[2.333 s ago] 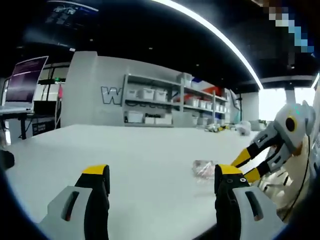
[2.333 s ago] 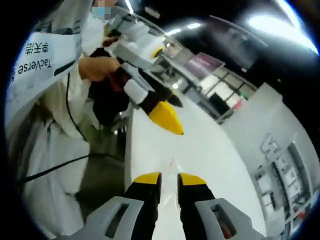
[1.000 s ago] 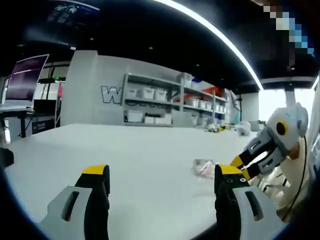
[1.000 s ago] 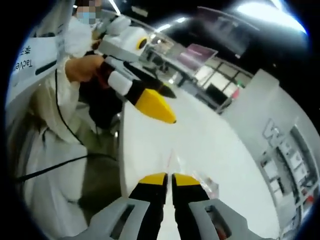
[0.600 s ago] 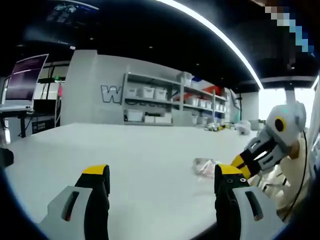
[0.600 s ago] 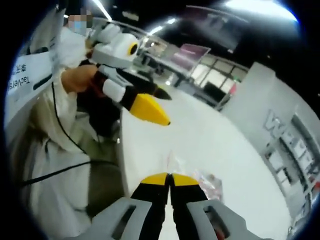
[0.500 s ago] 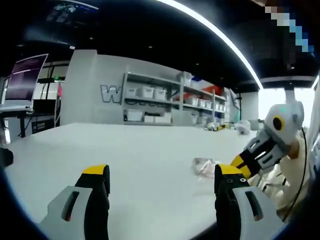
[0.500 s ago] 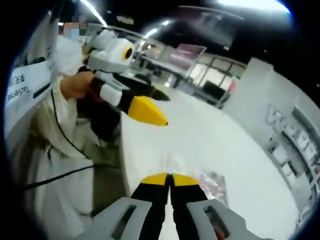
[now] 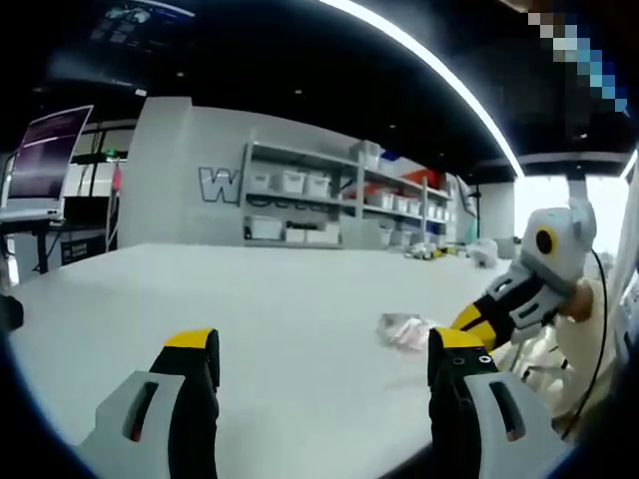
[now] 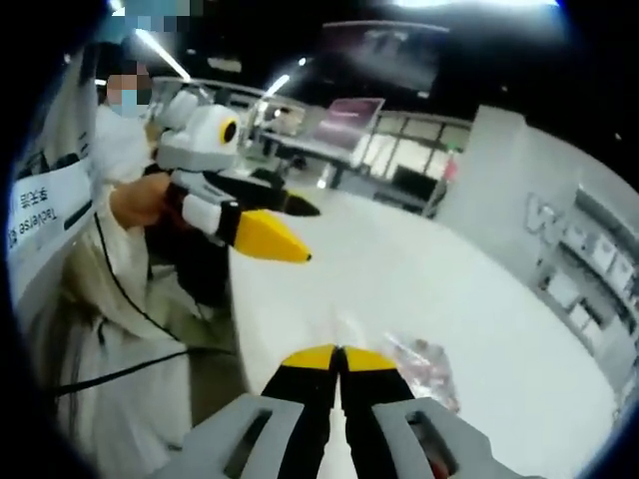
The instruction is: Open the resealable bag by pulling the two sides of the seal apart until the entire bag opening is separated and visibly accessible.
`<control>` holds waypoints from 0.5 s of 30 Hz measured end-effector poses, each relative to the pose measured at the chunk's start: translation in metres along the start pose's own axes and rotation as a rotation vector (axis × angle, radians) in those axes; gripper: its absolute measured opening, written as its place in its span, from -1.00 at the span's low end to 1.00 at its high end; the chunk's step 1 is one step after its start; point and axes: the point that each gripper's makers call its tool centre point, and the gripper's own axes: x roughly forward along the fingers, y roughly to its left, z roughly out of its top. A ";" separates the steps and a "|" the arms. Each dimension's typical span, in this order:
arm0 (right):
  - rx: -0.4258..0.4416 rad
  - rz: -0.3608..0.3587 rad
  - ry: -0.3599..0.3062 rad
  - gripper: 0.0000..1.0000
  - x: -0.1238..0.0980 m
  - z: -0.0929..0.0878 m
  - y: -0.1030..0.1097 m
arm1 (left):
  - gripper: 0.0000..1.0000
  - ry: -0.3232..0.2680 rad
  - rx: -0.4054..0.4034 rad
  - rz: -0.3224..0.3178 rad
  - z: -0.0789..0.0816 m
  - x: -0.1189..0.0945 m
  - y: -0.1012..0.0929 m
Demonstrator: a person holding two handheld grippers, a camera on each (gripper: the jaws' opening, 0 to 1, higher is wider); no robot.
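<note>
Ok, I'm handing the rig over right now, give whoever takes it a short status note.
Right gripper: jaws closed at the near edge of the resealable bag, apparently pinching it; the contact itself is hidden.
Left gripper: jaws wide open, holding nothing, apart from the bag.
The bag lies on the white table near the person's edge.
Done: probably one side gripped.
Left: grip the other side with the left gripper and pull the seal apart.

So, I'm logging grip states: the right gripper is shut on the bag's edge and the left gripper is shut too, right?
Not quite. The right gripper is shut on the bag, as the right gripper view shows. But the left gripper is open: in the left gripper view its jaws stand wide apart over the white table, holding nothing.
</note>
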 end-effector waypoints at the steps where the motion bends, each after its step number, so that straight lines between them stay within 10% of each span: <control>1: 0.004 -0.002 -0.004 -1.00 0.000 0.000 -0.002 | 0.69 0.000 -0.002 -0.003 0.000 0.000 -0.001; 15: 0.056 -0.009 -0.019 -1.00 0.001 0.002 0.002 | 0.59 0.009 -0.024 -0.029 -0.001 0.001 -0.006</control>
